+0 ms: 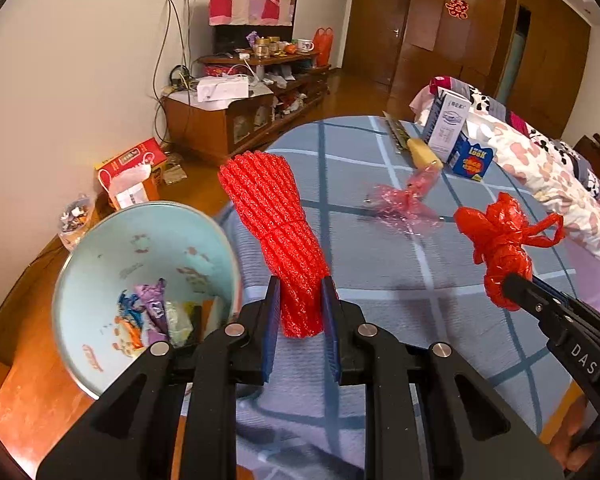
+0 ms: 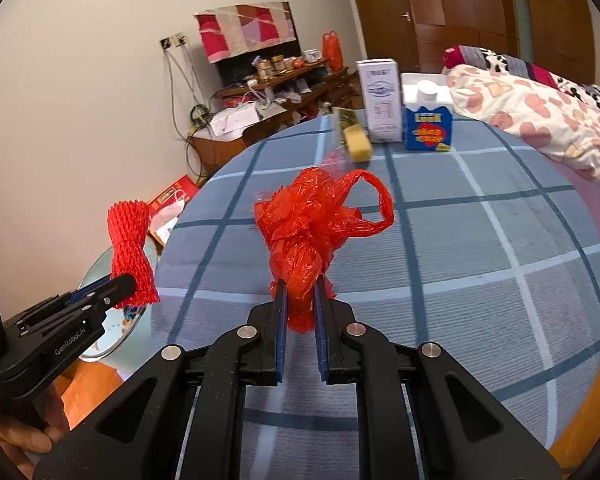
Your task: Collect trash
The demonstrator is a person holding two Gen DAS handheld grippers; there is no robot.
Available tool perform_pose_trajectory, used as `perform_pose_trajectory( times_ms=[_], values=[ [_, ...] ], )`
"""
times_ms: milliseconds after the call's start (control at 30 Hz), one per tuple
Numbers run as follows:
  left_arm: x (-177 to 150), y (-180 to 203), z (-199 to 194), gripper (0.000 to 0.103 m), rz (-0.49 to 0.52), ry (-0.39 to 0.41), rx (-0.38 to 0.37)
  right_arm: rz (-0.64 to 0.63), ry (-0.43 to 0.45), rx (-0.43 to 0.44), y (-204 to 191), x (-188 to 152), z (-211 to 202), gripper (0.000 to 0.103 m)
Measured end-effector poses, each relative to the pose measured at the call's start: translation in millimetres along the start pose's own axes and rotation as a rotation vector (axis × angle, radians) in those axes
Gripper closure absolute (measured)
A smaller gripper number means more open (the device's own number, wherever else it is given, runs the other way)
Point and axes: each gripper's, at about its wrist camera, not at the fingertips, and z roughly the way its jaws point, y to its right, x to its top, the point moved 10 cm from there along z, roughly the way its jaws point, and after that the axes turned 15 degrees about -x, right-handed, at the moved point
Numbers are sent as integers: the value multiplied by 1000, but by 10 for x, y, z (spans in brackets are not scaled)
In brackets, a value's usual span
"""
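My left gripper (image 1: 301, 280) is shut on a red foam net sleeve (image 1: 274, 232) and holds it upright above the bed's left edge, beside a light blue trash bin (image 1: 100, 264) with wrappers inside. My right gripper (image 2: 300, 284) is shut on a crumpled red plastic bag (image 2: 307, 228) held above the blue plaid bed cover (image 2: 479, 248). The right gripper with the bag shows at the right of the left wrist view (image 1: 507, 280). The left gripper with the net shows at the left of the right wrist view (image 2: 128, 280). A pink plastic wrapper (image 1: 407, 200) lies on the cover.
At the bed's far end stand a white carton (image 2: 381, 100) and a blue carton (image 2: 427, 120), with a yellow sponge (image 2: 357, 142) beside them. A floral quilt (image 2: 539, 116) lies along the right. A red box (image 1: 132, 172) sits on the wooden floor.
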Motion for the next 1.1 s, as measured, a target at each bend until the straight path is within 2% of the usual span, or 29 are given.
perform_pose_trajectory(
  times_ms=[1100],
  values=[
    [-183,-888,-499,83,-87,44,121,-184,1,110,-1093,-158,-95,90]
  ],
)
